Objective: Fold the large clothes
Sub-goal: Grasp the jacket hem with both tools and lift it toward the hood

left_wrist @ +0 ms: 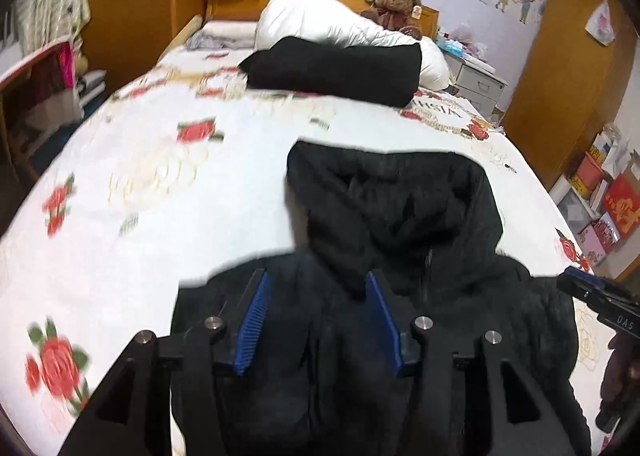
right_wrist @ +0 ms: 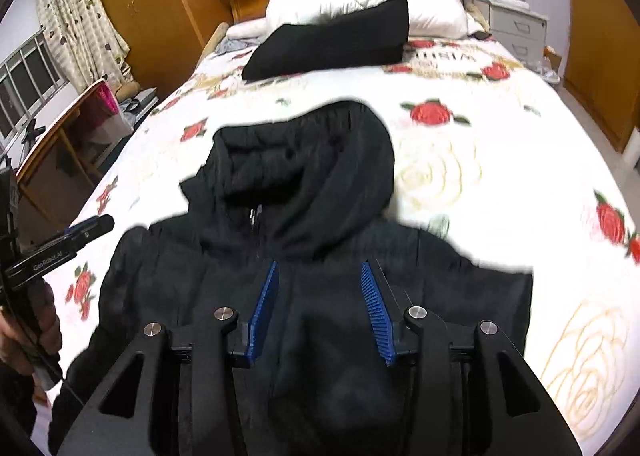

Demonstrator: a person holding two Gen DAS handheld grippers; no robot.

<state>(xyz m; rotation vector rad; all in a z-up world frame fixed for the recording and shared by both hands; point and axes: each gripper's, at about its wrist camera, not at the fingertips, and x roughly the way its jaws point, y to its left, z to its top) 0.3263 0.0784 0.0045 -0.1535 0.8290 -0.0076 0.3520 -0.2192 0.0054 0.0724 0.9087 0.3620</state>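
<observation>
Jacket [left_wrist: 400, 296] flat on bed [left_wrist: 160, 196] | your left gripper [left_wrist: 318, 320] and right gripper [right_wrist: 320, 312] gape, empty | looks bulky, soft (padded?) – pinch shoulder seams.

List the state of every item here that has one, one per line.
Black hooded jacket: spread flat on the bed, front up, hood towards the headboard, zipped at the neck.
Left gripper: jaws open, above the jacket.
Right gripper: jaws open, above the jacket.
Folded black garment: lying against the white pillow.
</observation>
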